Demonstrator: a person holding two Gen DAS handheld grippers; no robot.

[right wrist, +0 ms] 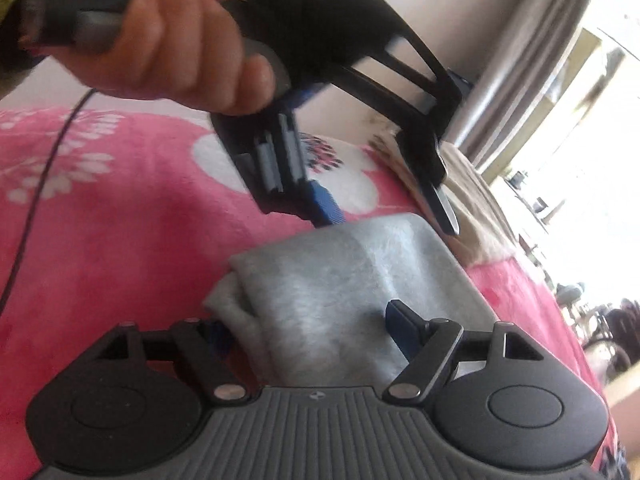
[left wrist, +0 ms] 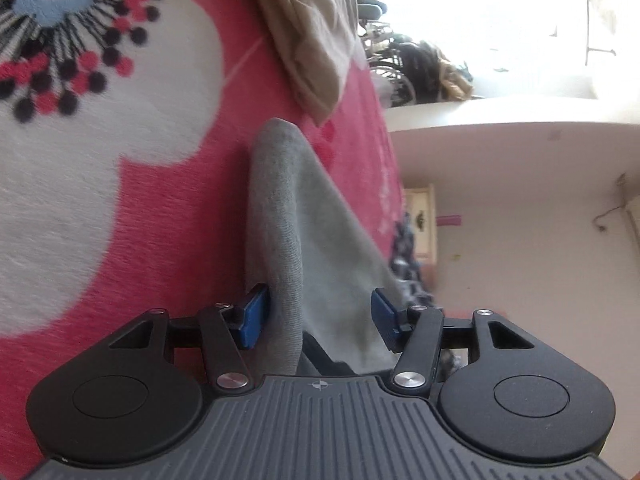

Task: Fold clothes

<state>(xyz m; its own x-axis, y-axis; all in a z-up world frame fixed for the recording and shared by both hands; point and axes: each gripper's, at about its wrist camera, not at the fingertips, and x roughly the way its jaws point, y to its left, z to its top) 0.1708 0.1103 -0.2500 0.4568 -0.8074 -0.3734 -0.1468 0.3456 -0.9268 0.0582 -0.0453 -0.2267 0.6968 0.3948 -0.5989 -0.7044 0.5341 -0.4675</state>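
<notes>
While your two grippers hang over the pink flowered blanket (right wrist: 120,208), the folded grey cloth (right wrist: 340,280) lies flat on it under them. Your left gripper (left wrist: 318,316) has its blue pads apart, with the grey cloth between them; one pad touches the fold, the other looks just clear. Your right gripper (right wrist: 308,332) is wide too, and the cloth sits loose between its pads. Your hand (right wrist: 172,36) holds the left gripper's handle. A tan cloth (left wrist: 308,32) lies further off on the blanket.
</notes>
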